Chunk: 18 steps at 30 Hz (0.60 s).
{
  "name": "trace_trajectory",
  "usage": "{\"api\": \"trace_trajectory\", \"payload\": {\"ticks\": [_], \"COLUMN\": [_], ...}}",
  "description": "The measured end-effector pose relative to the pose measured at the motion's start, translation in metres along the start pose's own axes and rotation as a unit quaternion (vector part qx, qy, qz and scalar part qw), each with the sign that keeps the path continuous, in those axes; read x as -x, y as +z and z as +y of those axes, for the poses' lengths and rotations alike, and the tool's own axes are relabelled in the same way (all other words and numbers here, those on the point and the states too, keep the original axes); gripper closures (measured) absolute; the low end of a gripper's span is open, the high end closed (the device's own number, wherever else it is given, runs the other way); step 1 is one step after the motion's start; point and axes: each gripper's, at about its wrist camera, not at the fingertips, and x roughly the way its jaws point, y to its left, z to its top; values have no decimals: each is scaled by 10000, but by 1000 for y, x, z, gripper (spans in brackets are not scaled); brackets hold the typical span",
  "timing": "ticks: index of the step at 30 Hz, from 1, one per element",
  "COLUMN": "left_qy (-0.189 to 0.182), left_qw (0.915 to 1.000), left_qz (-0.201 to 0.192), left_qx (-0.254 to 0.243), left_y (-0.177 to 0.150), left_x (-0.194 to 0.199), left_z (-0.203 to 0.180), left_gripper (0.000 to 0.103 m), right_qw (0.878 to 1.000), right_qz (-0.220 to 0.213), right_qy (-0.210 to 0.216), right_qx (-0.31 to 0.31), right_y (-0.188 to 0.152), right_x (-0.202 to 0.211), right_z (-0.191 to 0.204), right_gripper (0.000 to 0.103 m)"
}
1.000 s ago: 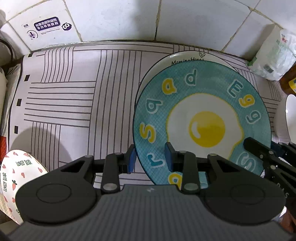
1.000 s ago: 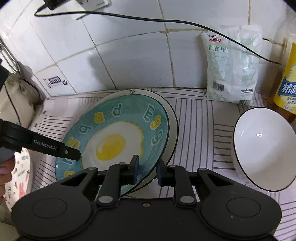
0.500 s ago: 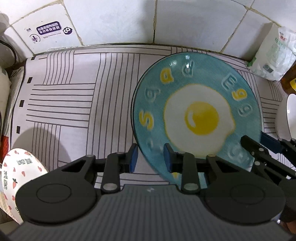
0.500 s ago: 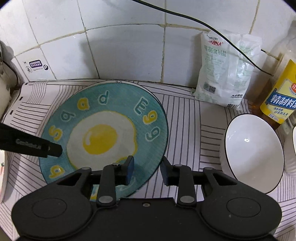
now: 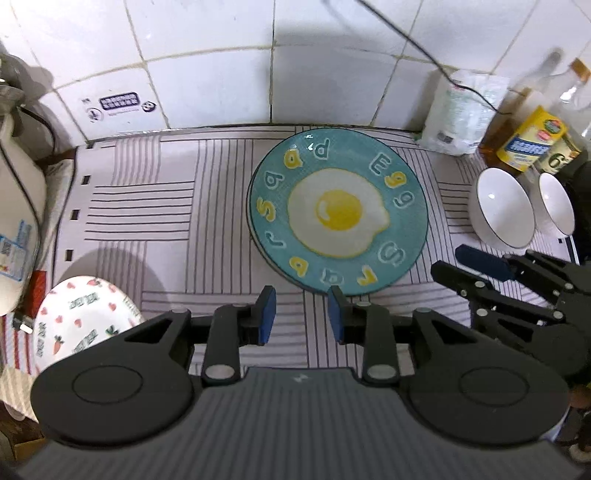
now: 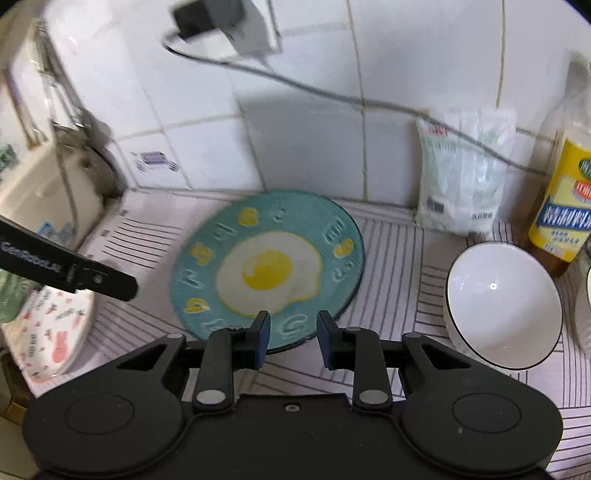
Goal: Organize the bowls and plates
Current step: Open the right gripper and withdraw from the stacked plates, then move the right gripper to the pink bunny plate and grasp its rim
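A teal plate with a fried-egg picture (image 5: 338,212) (image 6: 267,269) lies flat on the striped mat (image 5: 147,206), on top of another plate whose rim (image 5: 252,225) peeks out at its left. My left gripper (image 5: 301,314) hovers just short of its near edge, its jaws opening a little with nothing between them. My right gripper (image 6: 291,338) is open over the near rim, gripping nothing, and also shows as the right gripper (image 5: 476,266). Two white bowls (image 5: 504,206) (image 5: 556,205) stand to the right. A white plate with hearts and carrots (image 5: 81,321) lies near left.
A salt bag (image 5: 458,118) and oil bottles (image 5: 532,140) stand against the tiled wall at the back right. A white appliance (image 5: 18,221) with a cord fills the left edge. A plug and cable (image 6: 229,26) hang on the wall above.
The teal plate came down from its tilt onto the plate below. Both grippers let go of its rim and drew back and up, so more of the counter shows.
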Motion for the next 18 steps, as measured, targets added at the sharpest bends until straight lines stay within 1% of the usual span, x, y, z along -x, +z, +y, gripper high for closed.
{"api": "trace_trajectory", "payload": {"ticks": [2, 4, 7, 9, 11, 13, 16, 18], "left_qy": [50, 67, 57, 52, 66, 78, 86, 103], "left_qw": [10000, 9999, 9999, 9999, 9999, 10000, 9999, 9999], "left_qz": [-47, -64, 13, 23, 1, -2, -18, -23], "left_qx": [-18, -46, -115, -119, -88, -25, 47, 88], "left_y": [-7, -15, -27, -37, -47, -57, -69, -76], "left_x": [12, 22, 33, 39, 45, 51, 58, 63], "left_z": [-1, -1, 2, 4, 6, 11, 16, 19], "left_gripper": [72, 69, 63, 62, 62, 59, 56, 55], "right_qw": [9998, 9994, 9992, 9996, 9996, 9995, 9990, 9985], "right_qz": [-151, -243, -108, 29, 74, 25, -57, -92], "right_qy": [75, 90, 100, 49, 122, 132, 83, 112], "right_qx": [113, 226, 360, 288, 236, 284, 446, 522], "right_y": [-1, -2, -2, -3, -5, -7, -10, -12], "right_x": [15, 29, 40, 45, 52, 59, 72, 79], "right_z": [6, 13, 20, 22, 23, 27, 35, 39], "right_gripper": [68, 59, 53, 50, 47, 41, 40, 36]}}
